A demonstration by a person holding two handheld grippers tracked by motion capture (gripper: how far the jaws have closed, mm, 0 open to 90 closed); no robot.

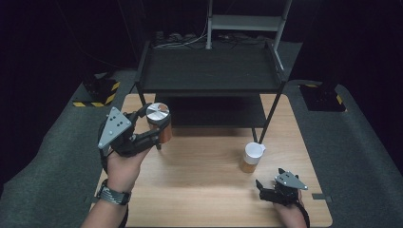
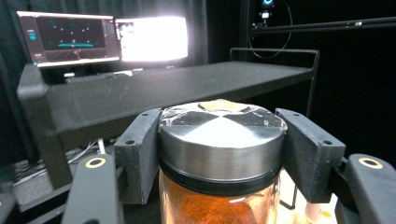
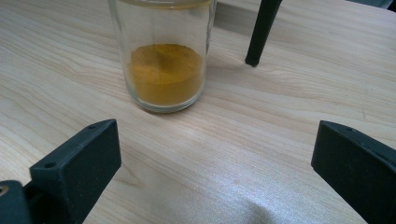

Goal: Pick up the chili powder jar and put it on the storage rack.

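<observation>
**Two forearms, two jars: one lifted, one standing**

Nearest the camera in the high view, two forearms enter from the near edge of the wooden counter (image 1: 204, 190). At the left, the left gripper (image 1: 157, 124) clamps a glass jar of orange powder (image 1: 161, 127) by its silver metal lid (image 1: 157, 112); the jar sits upright between the jaws, near the counter's far left corner and in front of the black shelf rack (image 1: 209, 71). In the left gripper view, both black jaws press against opposite sides of the lid (image 2: 222, 135), with orange powder visible through the glass beneath (image 2: 215, 205); two lit monitors (image 2: 107, 37) stand beyond the rack. At the near right, the right gripper (image 1: 264, 186) rests low on the counter, its jaws spread wide with nothing between them. Just beyond it stands a second jar (image 1: 251, 157), white-topped, holding yellow-orange powder. The right gripper view shows this jar (image 3: 163, 56) upright on the wood, apart from the jaws, with a black rack leg (image 3: 261, 30) just to its right.
</observation>
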